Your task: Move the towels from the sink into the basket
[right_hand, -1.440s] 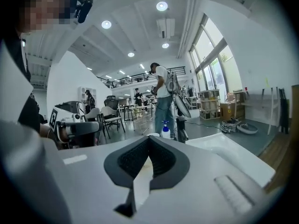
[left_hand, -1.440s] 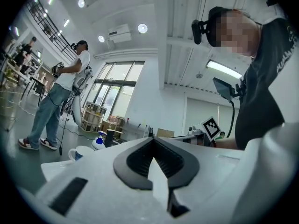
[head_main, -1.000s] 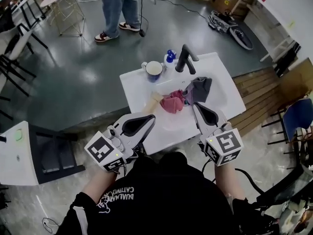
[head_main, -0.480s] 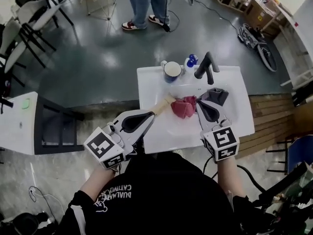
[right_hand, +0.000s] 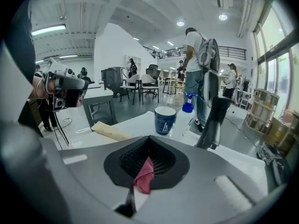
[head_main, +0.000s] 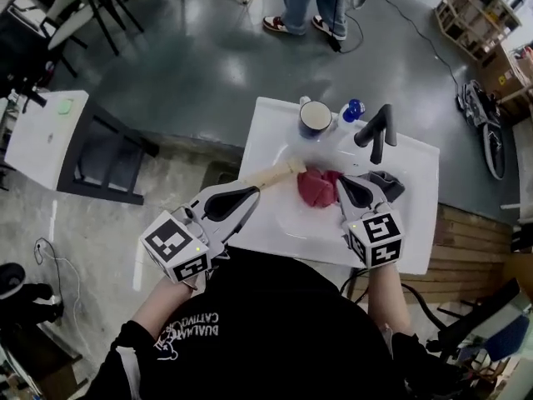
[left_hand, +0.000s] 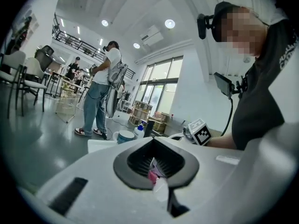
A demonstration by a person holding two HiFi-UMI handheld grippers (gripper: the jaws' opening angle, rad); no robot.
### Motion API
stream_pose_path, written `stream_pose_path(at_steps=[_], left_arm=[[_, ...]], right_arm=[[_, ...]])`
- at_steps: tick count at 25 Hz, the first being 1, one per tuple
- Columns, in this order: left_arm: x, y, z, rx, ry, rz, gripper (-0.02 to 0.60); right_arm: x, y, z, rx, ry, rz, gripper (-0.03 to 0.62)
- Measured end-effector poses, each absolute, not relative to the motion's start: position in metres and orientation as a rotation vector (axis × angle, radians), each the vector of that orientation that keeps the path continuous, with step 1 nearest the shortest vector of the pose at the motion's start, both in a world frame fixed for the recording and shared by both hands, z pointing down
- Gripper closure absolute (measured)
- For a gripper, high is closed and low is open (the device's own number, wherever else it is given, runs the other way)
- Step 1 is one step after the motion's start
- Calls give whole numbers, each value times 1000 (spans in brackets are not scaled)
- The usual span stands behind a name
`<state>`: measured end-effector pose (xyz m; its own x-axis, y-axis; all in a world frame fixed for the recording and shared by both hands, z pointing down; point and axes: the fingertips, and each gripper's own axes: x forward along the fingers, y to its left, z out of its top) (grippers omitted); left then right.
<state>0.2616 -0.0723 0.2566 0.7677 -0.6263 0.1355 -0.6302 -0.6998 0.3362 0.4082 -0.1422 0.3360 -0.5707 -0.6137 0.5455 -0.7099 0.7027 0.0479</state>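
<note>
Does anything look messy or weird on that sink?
Yes. A red towel lies crumpled in the basin of the sink, and a grey towel is bunched up beside the black faucet. Towels don't normally sit in a sink.

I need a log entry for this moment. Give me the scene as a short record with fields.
sink: white, with black faucet
towels: pink towel and grey towel, both in the sink
basket: not in view
left hand-held gripper: shut, empty, at the sink's left edge
right hand-held gripper: shut on the pink towel
rim items: blue mug, blue-capped bottle
</note>
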Motion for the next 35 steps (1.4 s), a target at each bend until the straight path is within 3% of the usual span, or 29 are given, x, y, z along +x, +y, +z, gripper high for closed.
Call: stream_pose_path(at_steps=[11,13,24,35], left_arm=[[267,-55,278,2409,-1286,54,583],[266,-50,279,2382,-1323,54,583],[271,-49,282,2318,-1406,48,583],[290,-45,303,2262,-1396,53,583]], right_arm=[[404,-169,408,714,-2432,393,589],[402,-165,421,653,-2420,434,521],[417,-161,497,548,-2187,570,461],[415,-153,518,522,-2194,610,492]])
